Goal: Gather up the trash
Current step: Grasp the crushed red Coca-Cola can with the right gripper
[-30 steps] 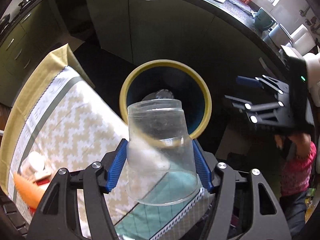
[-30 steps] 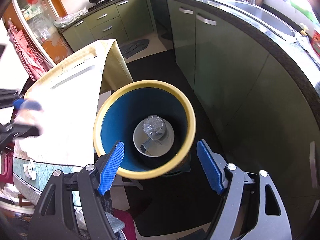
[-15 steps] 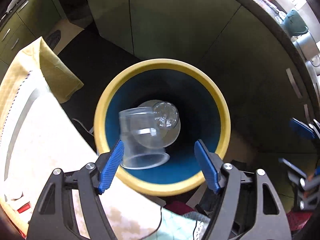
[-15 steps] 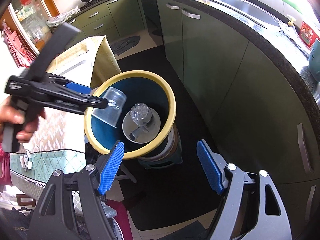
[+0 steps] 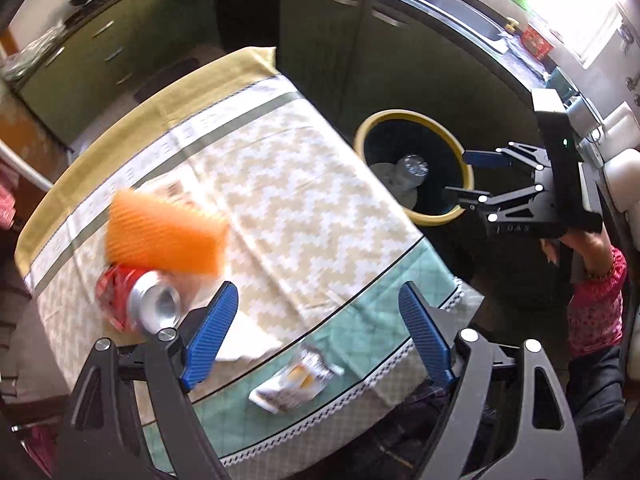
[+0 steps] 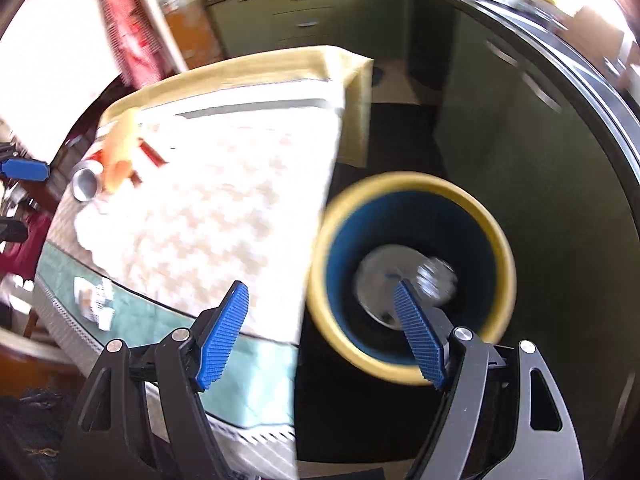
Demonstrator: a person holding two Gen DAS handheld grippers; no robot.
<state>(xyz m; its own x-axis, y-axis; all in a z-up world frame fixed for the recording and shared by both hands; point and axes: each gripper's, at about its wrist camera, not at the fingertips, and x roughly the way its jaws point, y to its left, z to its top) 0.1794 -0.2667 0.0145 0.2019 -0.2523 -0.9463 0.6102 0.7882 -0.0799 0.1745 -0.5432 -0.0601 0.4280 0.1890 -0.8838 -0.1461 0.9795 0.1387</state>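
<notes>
A yellow-rimmed blue bin (image 5: 414,168) stands off the table's right edge; it also shows in the right wrist view (image 6: 412,276). Clear plastic pieces (image 5: 412,168) lie at its bottom. On the table lie a crushed red can (image 5: 140,300), an orange foam net (image 5: 164,236) and a crumpled wrapper (image 5: 296,384). My left gripper (image 5: 316,336) is open and empty above the table's near edge. My right gripper (image 6: 320,332) is open and empty beside the bin, and also shows in the left wrist view (image 5: 468,176).
The table (image 5: 288,200) has a zigzag cloth with a green border. Green kitchen cabinets (image 5: 360,48) and a dark counter with a sink curve behind the bin. A paper slip (image 5: 172,190) lies behind the orange net.
The clear cup left my left gripper and dropped into the bin. My left gripper swung back over the table. My right gripper moved toward the table edge.
</notes>
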